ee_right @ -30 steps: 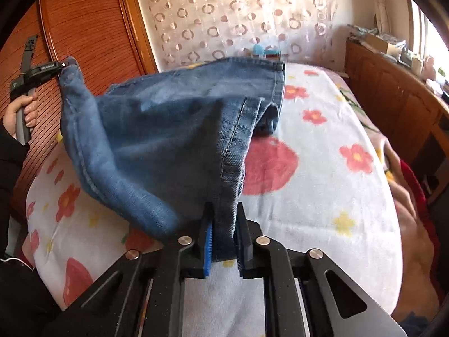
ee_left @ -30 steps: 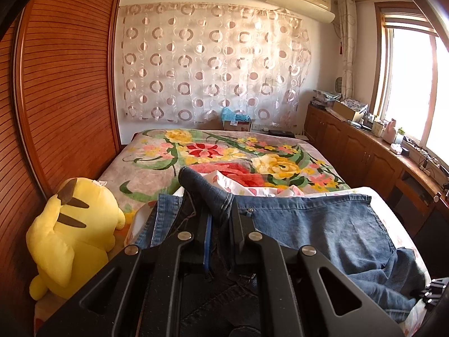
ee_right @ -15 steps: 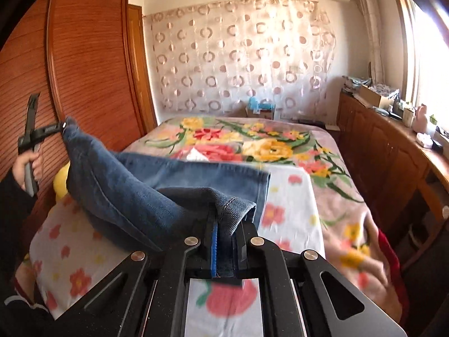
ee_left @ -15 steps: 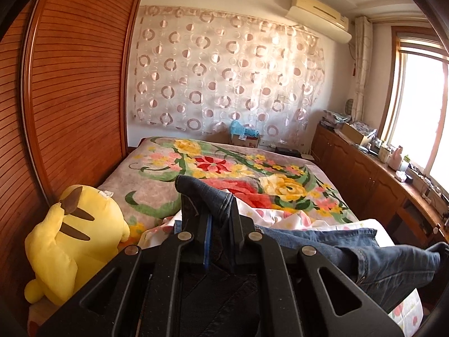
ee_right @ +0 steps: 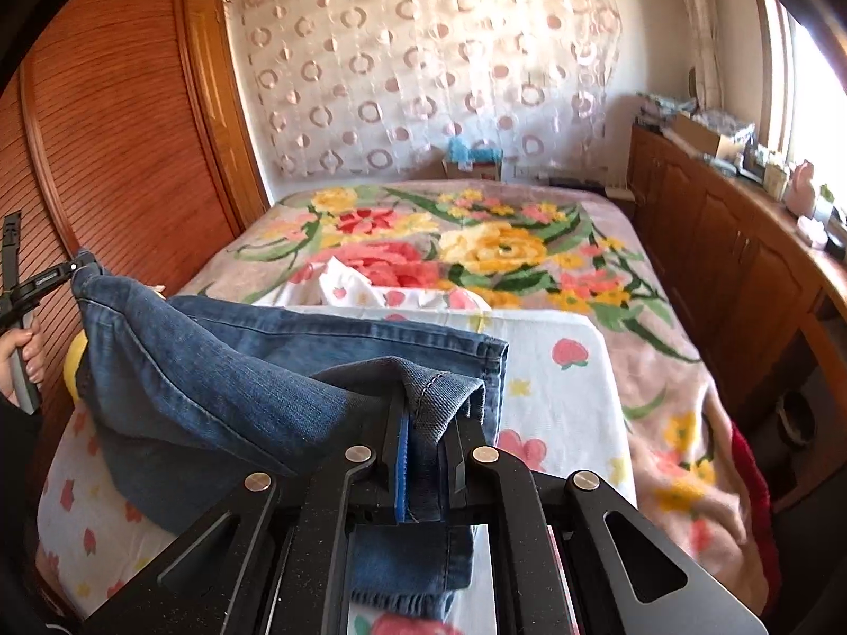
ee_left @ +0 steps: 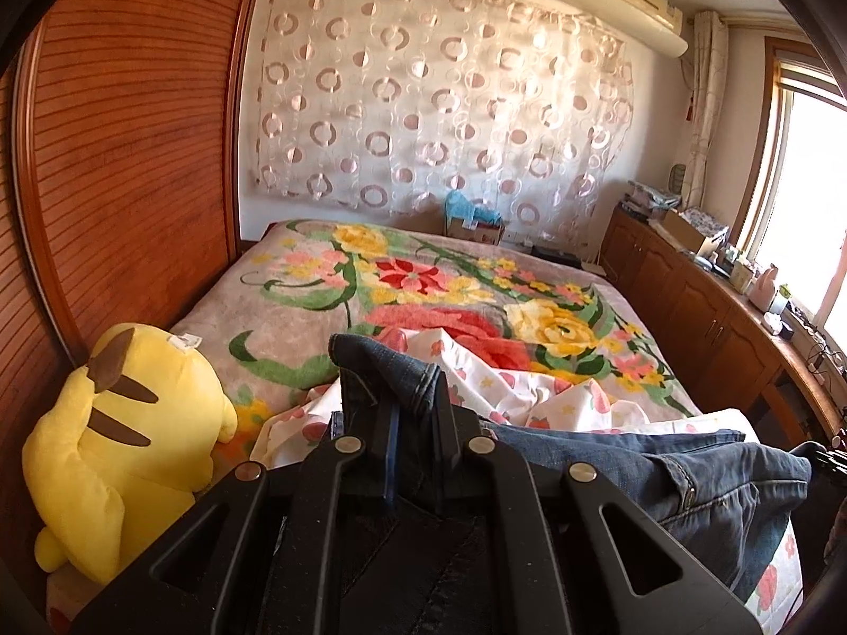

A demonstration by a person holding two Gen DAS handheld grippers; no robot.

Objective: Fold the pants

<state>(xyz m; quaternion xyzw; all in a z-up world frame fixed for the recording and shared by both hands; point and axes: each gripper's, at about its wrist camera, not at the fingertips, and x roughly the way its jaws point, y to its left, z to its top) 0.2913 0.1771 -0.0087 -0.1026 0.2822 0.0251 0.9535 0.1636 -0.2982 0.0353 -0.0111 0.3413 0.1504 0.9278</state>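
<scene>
Your left tongs (ee_left: 413, 423) and right tongs (ee_right: 426, 455) each clamp the jeans (ee_right: 222, 365), lifted above the bed (ee_right: 661, 328) at lower frame.

Yellow plush toy (ee_left: 114, 439) slumped against the ribbed wooden wardrobe (ee_left: 127, 159), big floral blanket (ee_left: 423, 286) across the bed, strawberry-print sheet (ee_right: 556, 386) over its near end, circle-patterned curtain (ee_left: 439, 106), air conditioner (ee_left: 624, 0) (up high), cluttered wooden cabinets (ee_left: 704, 312) under the window (ee_left: 810, 201).

Left gripper (ee_left: 413, 423): black angular linkage, silver round rivets, blue pad strip. Right gripper (ee_right: 426, 455): same black frame, triangular cutouts, blue ribbed pad. Hand (ee_right: 18, 357) bare; sleeve (ee_right: 16, 455) black.
</scene>
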